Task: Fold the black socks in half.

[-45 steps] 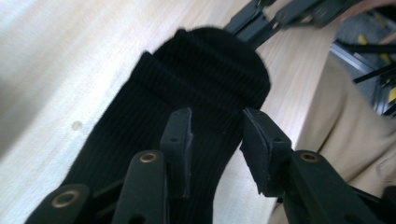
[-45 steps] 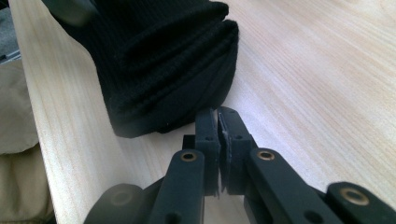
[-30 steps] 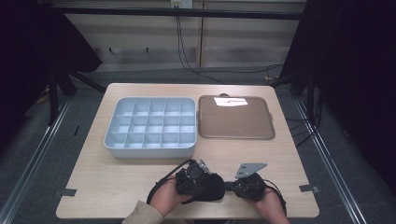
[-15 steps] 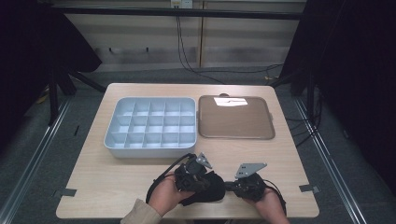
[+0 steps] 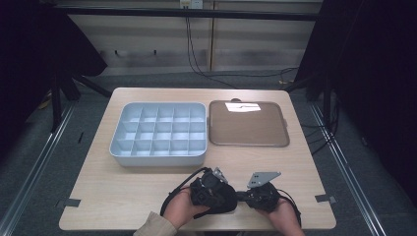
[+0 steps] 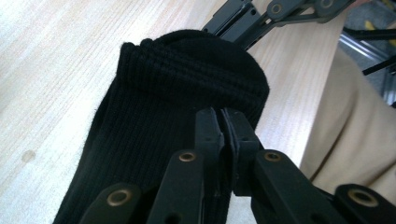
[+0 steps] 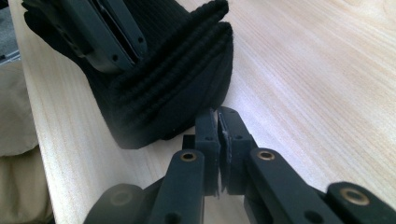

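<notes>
L tongs (image 6: 223, 122) pinch black sock (image 6: 177, 102); R tongs (image 7: 218, 122) closed beside it.

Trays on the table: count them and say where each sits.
2. The grey compartment tray sits left of centre; the flat brown tray lies right beside it. Nothing appears to hide a third.

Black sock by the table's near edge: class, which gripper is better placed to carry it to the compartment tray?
Left. The left gripper has its jaws closed on the black sock. The right gripper is shut beside it, and the compartment tray lies ahead on the left.
</notes>
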Demonstrator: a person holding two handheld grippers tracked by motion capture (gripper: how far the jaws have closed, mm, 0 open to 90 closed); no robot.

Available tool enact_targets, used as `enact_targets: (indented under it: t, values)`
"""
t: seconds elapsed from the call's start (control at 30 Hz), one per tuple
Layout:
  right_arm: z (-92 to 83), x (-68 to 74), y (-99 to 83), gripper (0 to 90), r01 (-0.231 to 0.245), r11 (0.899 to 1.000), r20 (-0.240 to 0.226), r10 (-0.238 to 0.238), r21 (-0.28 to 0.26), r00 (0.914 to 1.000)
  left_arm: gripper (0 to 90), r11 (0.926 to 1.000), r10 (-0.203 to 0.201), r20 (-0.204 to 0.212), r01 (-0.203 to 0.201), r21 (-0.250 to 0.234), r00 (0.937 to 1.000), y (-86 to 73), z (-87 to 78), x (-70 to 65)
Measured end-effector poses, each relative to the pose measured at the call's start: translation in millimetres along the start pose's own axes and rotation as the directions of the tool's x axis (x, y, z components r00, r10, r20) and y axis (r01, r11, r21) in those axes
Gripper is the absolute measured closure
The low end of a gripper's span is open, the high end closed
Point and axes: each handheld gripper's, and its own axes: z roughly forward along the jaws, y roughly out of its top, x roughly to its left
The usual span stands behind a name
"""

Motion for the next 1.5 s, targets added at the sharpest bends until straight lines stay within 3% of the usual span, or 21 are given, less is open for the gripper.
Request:
enact_targets:
  t: [0.1,0.2,0.43,0.53,0.63,0.83,0.97,1.0,1.07,1.13,1.5]
  values:
    - [0.2,-0.3,0.1,87.0,0.004,1.0,0.0,-0.004,-0.001,1.0,81.9,0.9999,0.003,0.005,-0.003,-0.01,1.0,-0.1,-3.6,0.2]
    - [0.3,-0.4,0.4,86.8,0.006,1.0,0.001,-0.006,-0.001,1.0,70.6,0.9996,-0.015,0.03,0.016,-0.023,0.9994,-0.4,-11.5,0.1]
    - [0.2,-0.4,-0.4,86.4,0.002,1.0,-0.004,-0.002,-0.006,1.0,60.4,0.9986,-0.034,0.016,0.034,-0.039,0.9993,-3.3,-25.6,3.4]
    - [0.1,-0.2,-0.4,86.5,0.002,1.0,-0.003,-0.002,-0.005,1.0,56.1,0.9957,-0.066,0.006,0.067,-0.064,0.9978,-8.1,-33.1,7.5]
    - [0.1,-0.3,-0.5,86.5,0.004,1.0,-0.004,-0.004,-0.004,1.0,54.9,0.9958,-0.061,-0.009,0.06,-0.069,0.9981,-10.9,-36.9,9.9]
    - [0.1,-0.3,-0.5,86.5,0.003,1.0,-0.005,-0.003,-0.005,1.0,55.0,0.993,-0.096,-0.044,0.092,-0.074,0.9944,-23.4,-44.8,19.2]
    - [0.3,-0.2,-0.4,86.5,0.001,1.0,-0.002,-0.001,-0.007,1.0,55.2,0.9875,-0.14,-0.068,0.135,-0.083,0.9878,-33.6,-50.9,28.1]
    - [0.3,-0.1,-0.4,86.5,0.001,1.0,-0.002,-0.001,-0.007,1.0,54.7,0.9832,-0.166,-0.076,0.159,-0.089,0.9831,-38.3,-52.7,31.3]
    - [0.4,-0.1,-0.4,86.5,0.001,1.0,-0.002,-0.002,-0.007,1.0,53.9,0.9821,-0.174,-0.076,0.168,-0.086,0.9817,-40.6,-53.4,32.4]
    - [0.4,-0.1,-0.4,86.5,0.001,1.0,-0.002,-0.001,-0.007,1.0,53.8,0.9805,-0.187,-0.094,0.181,-0.077,0.9777,-46.2,-52.4,33.6]
    - [0.3,0.4,0.0,86.4,0.006,1.0,0.003,-0.006,-0.003,1.0,53.2,0.9812,-0.193,-0.12,0.192,-0.022,0.9738,-52.8,-37.4,33.4]
